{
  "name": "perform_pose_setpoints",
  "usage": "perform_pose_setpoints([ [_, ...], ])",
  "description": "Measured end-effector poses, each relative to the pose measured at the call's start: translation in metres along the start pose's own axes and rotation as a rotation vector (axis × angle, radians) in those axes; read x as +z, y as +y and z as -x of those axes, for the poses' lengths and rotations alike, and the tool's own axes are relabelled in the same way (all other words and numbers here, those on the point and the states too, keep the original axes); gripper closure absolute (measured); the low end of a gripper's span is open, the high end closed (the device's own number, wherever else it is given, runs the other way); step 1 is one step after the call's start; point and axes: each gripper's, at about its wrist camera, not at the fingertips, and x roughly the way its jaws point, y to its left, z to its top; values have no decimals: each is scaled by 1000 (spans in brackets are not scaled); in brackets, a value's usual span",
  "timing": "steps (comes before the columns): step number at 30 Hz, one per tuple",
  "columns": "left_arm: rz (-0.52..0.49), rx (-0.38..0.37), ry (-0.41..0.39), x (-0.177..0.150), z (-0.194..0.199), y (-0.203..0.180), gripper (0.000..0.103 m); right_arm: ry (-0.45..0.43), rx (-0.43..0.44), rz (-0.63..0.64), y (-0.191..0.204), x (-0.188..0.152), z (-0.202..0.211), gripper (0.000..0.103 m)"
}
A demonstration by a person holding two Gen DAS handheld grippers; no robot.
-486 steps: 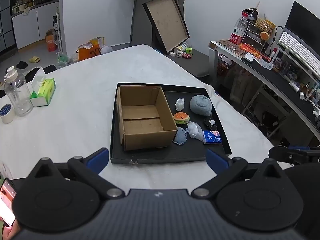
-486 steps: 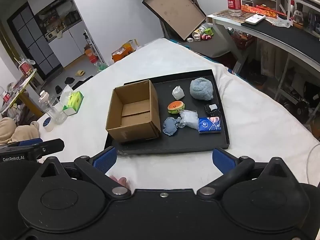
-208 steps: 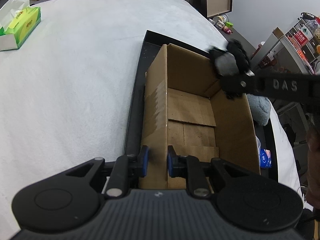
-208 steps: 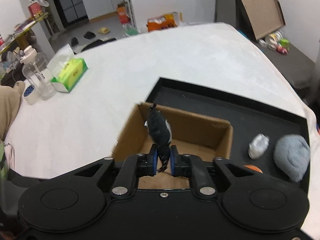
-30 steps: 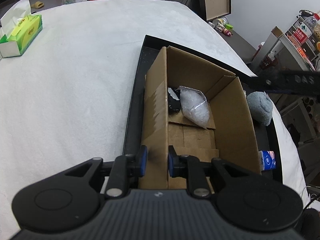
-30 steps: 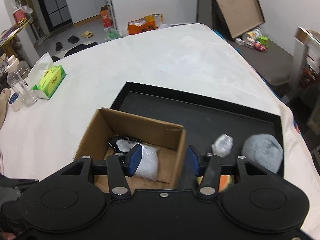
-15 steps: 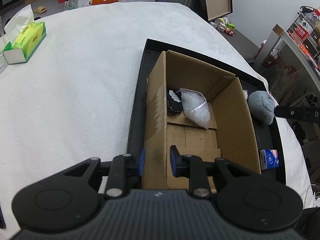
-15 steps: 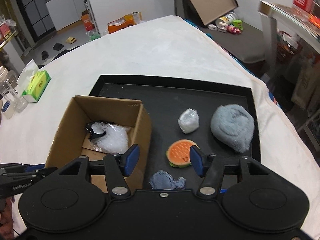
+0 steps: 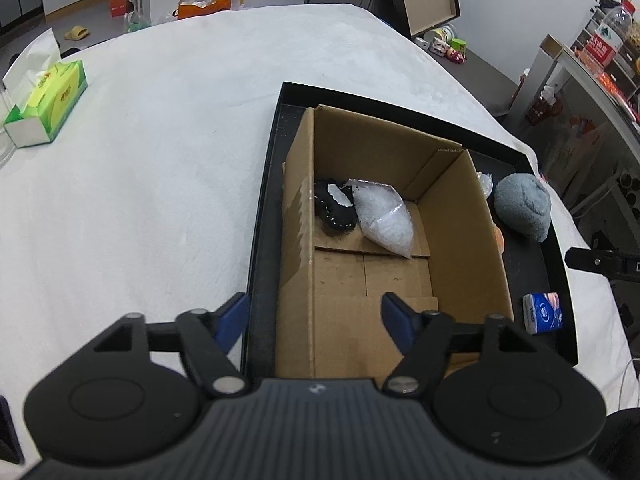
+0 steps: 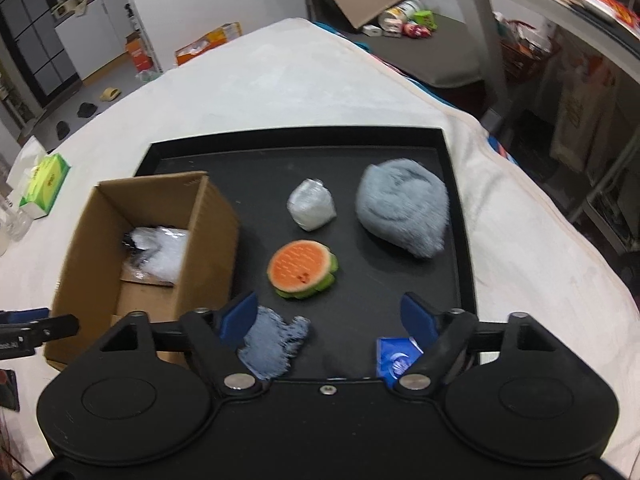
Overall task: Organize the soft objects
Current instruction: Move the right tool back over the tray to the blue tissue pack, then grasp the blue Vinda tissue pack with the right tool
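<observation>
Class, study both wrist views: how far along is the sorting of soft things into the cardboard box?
Done: a black soft item and a clear plastic bag lie inside the cardboard box. In hand: nothing; the left gripper and right gripper are both open. Left on the black tray: grey plush, small white bundle, burger toy, blue-grey cloth, blue packet.

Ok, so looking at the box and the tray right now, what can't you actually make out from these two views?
- Black soft item in the cardboard box: left view, partly covered by the clear plastic bag; its kind is unclear.
- Orange burger toy: left view, the box wall hides nearly all of it.
- Blue tissue pack: right view, mostly behind the right tongs.
- Grey fluffy ball: right view, motion-blurred.
</observation>
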Motion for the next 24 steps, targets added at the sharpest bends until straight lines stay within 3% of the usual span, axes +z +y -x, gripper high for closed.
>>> perform_pose_setpoints([
  [10, -60, 33, 44, 3, -9, -18, 14, 48, -22, -79, -37, -25, -15, 12],
  [24, -127, 85, 74, 9, -20, -41, 11, 123, -14, -126, -70, -51, -49, 12],
])
